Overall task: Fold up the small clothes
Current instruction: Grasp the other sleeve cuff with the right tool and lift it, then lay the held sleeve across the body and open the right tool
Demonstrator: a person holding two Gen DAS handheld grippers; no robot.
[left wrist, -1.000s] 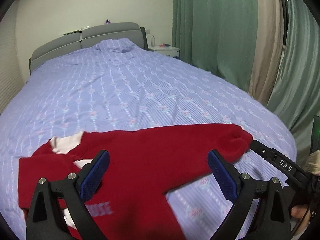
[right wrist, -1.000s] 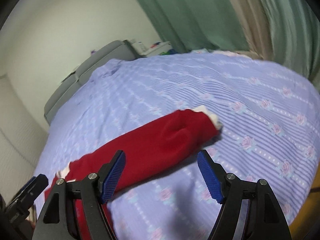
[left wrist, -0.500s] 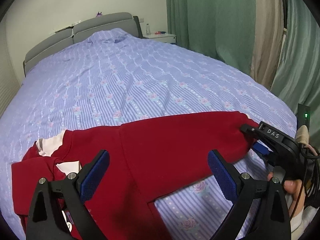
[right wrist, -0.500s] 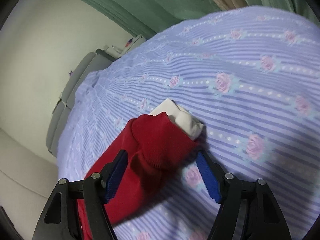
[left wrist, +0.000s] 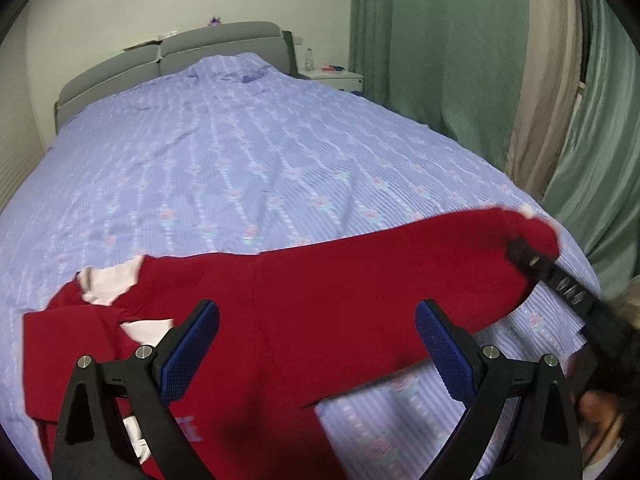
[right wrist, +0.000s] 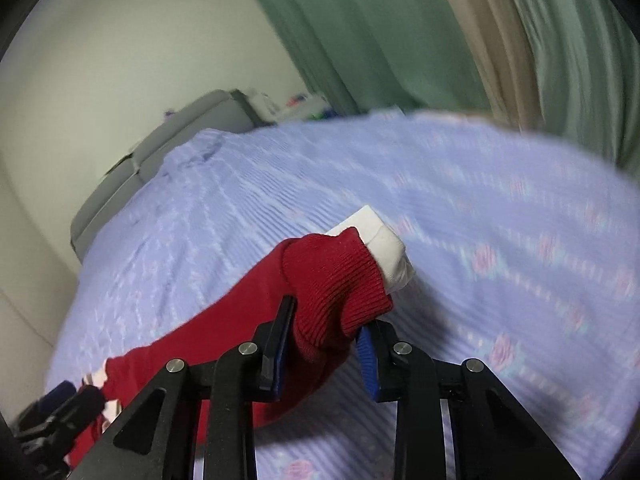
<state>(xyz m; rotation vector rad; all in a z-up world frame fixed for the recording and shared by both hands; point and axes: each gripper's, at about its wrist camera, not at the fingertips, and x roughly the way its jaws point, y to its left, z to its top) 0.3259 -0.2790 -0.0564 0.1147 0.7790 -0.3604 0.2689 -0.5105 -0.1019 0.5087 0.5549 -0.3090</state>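
A small red sweater (left wrist: 304,312) with a white collar and white printed letters lies on the purple bedspread (left wrist: 248,152), one sleeve stretched out to the right. My left gripper (left wrist: 316,344) is open and empty, hovering over the sweater's body. My right gripper (right wrist: 324,344) is shut on the red sleeve cuff (right wrist: 336,276), with a white inner cuff (right wrist: 384,244) sticking out past it; the sleeve end is lifted off the bed. The right gripper also shows in the left wrist view (left wrist: 532,260) at the sleeve end.
A grey headboard (left wrist: 176,56) stands at the far end of the bed. A white nightstand (left wrist: 332,76) with small items is beside it. Green and beige curtains (left wrist: 460,60) hang along the right side.
My right gripper closed on the sleeve cuff and lifted it. My left gripper stayed open over the sweater.
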